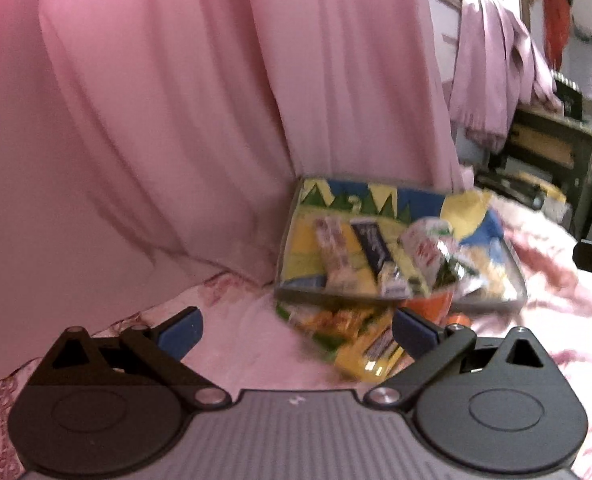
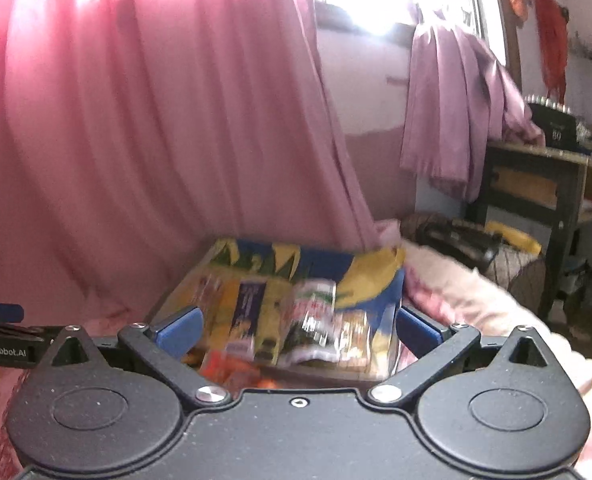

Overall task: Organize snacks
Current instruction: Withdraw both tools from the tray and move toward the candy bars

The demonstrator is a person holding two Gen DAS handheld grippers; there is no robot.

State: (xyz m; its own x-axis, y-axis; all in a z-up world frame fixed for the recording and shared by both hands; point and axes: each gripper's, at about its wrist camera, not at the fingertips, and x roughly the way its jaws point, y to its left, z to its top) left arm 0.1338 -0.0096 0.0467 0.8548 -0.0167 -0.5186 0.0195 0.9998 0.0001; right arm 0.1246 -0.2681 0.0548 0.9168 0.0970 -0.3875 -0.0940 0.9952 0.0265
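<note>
A colourful tray with yellow, blue and green print lies on the pink bed cover and holds several snack packets, among them a dark blue one and a shiny white and red one. A yellow-green packet and an orange packet lie on the cover just in front of the tray. My left gripper is open and empty, near these loose packets. My right gripper is open and empty over the tray's near edge, above an orange packet.
A pink curtain hangs close behind the tray. A dark wooden table with draped purple cloth stands at the right, with bags on the floor. The left gripper's body shows at the left edge.
</note>
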